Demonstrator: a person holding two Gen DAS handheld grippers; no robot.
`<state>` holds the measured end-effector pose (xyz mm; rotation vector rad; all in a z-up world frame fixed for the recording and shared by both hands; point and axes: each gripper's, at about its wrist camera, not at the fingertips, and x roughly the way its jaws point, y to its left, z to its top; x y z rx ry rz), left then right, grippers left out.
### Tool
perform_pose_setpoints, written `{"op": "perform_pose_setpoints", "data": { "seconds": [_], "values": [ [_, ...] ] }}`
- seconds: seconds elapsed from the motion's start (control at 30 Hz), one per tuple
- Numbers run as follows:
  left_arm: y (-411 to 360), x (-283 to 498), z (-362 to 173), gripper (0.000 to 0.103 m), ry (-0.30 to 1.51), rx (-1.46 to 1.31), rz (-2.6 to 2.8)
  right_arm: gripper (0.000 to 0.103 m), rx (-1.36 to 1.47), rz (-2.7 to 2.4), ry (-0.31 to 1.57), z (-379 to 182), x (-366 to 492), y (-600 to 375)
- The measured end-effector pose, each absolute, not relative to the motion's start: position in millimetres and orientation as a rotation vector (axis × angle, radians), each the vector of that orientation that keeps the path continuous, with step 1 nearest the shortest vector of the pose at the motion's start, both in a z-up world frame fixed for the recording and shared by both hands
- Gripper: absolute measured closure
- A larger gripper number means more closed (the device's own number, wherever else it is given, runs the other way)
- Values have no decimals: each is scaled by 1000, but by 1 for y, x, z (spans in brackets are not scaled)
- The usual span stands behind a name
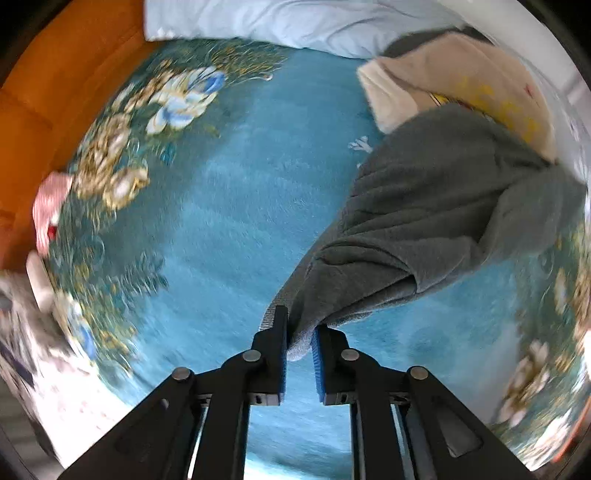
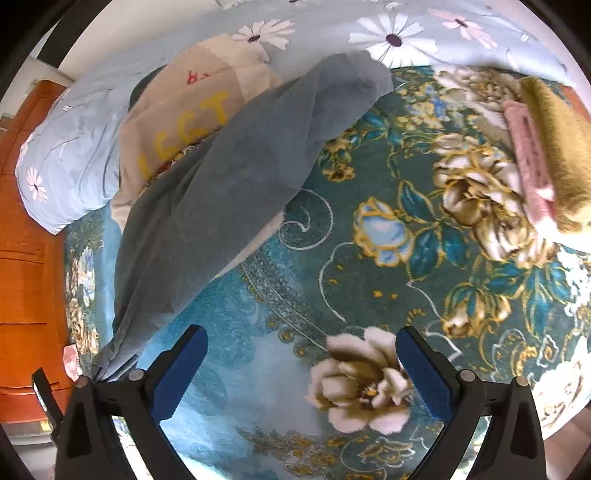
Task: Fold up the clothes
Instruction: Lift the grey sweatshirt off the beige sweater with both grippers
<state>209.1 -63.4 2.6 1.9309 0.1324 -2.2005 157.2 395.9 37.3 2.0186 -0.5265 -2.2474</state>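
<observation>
The left gripper (image 1: 299, 332) clamps a bunched corner of the grey garment (image 1: 424, 221), which trails toward the blanket's (image 1: 229, 221) far edge over a beige garment (image 1: 443, 81). Only the right wrist view shows the right gripper (image 2: 301, 365), spread wide with nothing between its pads, and folded clothes (image 2: 546, 155) at the blanket's right edge.

Both views look forward along gripper fingers, down onto a bed spread with a teal floral blanket (image 1: 229, 206). The left wrist camera sits close above the blanket, facing the far end where a pale blue pillow (image 1: 295, 22) lies; an orange wooden frame (image 1: 33, 122) curves along its left edge. The right wrist camera looks from nearby over the blanket (image 2: 369, 258), with a daisy-print pillow (image 2: 66, 177) at its far left. Both views share the grey garment (image 1: 436, 221) (image 2: 221, 184) and the beige garment (image 1: 443, 81) (image 2: 184, 122) beneath it, seen right in the left view and left in the right view.
</observation>
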Motion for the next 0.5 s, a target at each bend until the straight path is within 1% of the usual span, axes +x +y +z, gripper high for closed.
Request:
{"op": "perform_pose_setpoints", "data": {
  "seconds": [0.07, 0.1, 0.17, 0.27, 0.3, 0.4, 0.47, 0.5],
  "values": [
    [-74, 213, 4, 70, 195, 1930, -2162, 0, 2017, -2233, -528, 30, 145, 396],
    [-83, 215, 5, 68, 230, 1920, -2154, 0, 2016, -2227, -528, 26, 138, 395],
    [-102, 219, 6, 67, 298, 1898, -2136, 0, 2019, -2216, -521, 19, 124, 394],
    [-130, 227, -1, 64, 580, 1850, -2048, 0, 2031, -2197, -507, 7, 104, 390],
    [-137, 231, -6, 61, 703, 1828, -2004, 0, 2035, -2192, -504, 4, 98, 388],
    [-153, 249, -42, 61, 1144, 1712, -1791, 0, 2044, -2185, -491, -4, 79, 384],
    [-149, 260, -62, 61, 1330, 1642, -1651, 0, 2033, -2215, -495, -2, 61, 386],
    [-145, 263, -72, 60, 1380, 1622, -1606, 0, 2024, -2231, -502, -1, 51, 388]
  ]
}}
